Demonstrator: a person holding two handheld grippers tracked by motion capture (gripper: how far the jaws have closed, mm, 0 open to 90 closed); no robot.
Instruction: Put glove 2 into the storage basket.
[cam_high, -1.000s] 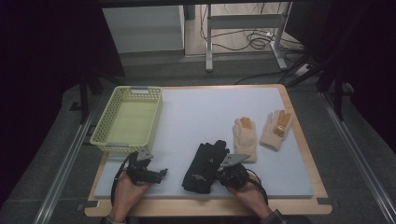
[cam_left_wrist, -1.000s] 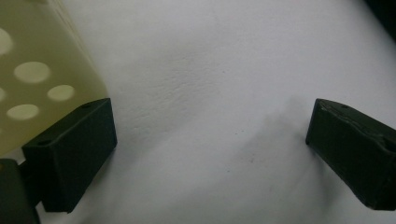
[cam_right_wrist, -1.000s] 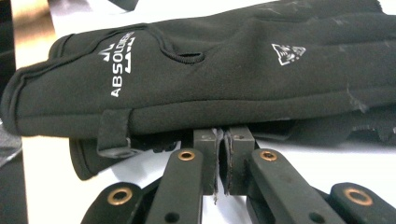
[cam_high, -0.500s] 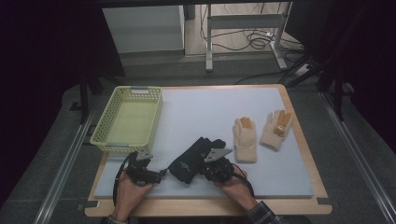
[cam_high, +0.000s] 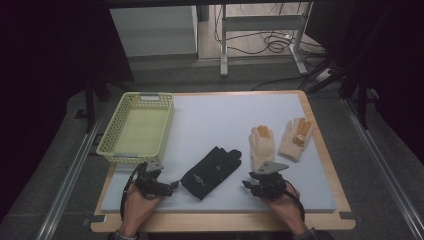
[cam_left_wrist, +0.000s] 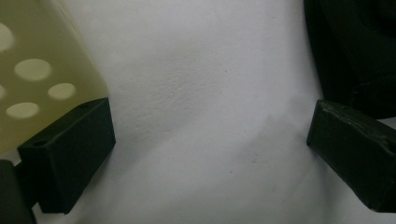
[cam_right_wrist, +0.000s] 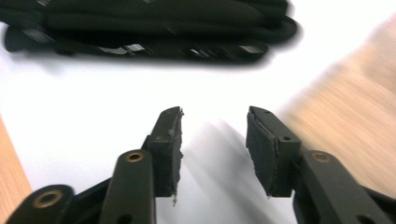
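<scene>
We have let go of the black glove (cam_high: 212, 171), which lies flat near the front edge of the table (cam_high: 320, 150), between our two grippers and just beside the front corner of the yellow basket (cam_high: 136, 127). The right gripper (cam_high: 251, 185) has just been opening and holds nothing, and the left gripper (cam_high: 171, 184) stands wide and empty, its tip almost at the glove's cuff. Judging by the empty basket, the glove and the two cream gloves (cam_high: 280, 142) toward the right edge remain to go in.

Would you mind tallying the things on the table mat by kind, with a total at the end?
Black gloves: 1, the black glove
Cream gloves: 2, the left cream glove and the right cream glove
Baskets: 1, the yellow basket
Total: 4
</scene>
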